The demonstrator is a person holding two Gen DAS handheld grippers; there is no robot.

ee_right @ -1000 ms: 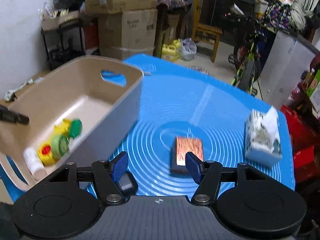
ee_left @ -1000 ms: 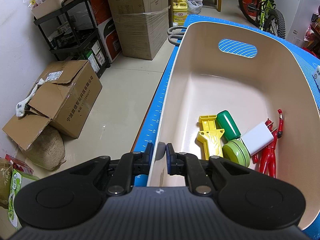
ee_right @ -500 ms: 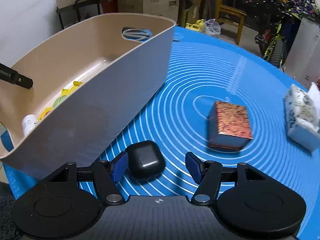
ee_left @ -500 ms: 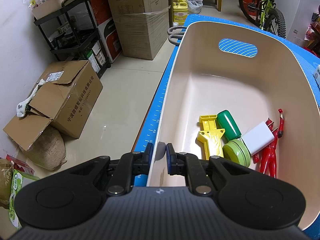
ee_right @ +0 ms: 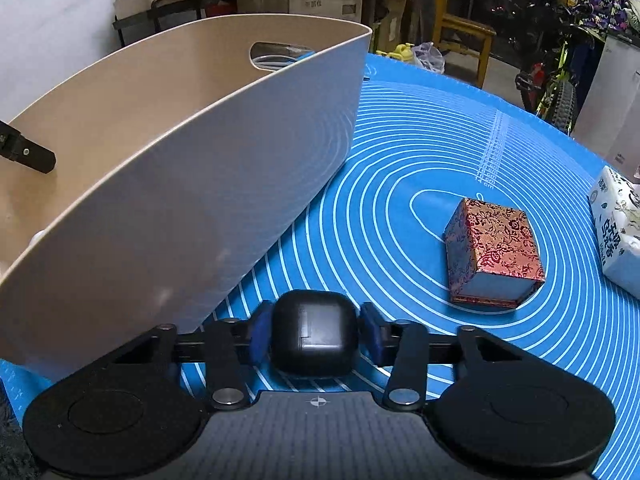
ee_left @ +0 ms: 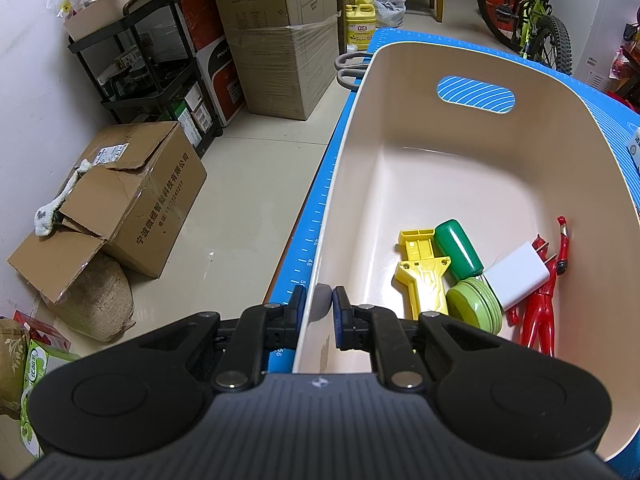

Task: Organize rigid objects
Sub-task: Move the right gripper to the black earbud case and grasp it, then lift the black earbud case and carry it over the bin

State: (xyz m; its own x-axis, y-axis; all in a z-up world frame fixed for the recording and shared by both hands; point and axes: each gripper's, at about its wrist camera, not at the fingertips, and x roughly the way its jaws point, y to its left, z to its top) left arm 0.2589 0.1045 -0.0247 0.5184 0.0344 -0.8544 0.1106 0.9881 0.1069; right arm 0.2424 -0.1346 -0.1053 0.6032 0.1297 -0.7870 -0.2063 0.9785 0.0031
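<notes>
Fingers of the right hand-held gripper [ee_right: 314, 334] have just been closing and are squeezing the black case [ee_right: 314, 332] on the blue mat [ee_right: 400, 168]; the left hand-held gripper [ee_left: 318, 304] is pinching the tub [ee_left: 460, 168] rim; the red box [ee_right: 494, 250] is sitting at 2 o'clock from the case.

Smooth matt plastic tub [ee_right: 192, 184]; black earbud case [ee_right: 314, 334] satin plastic; brocade-cloth box [ee_right: 494, 250]; glossy red figurine [ee_left: 540, 304]; cardboard carton [ee_left: 132, 200].
</notes>
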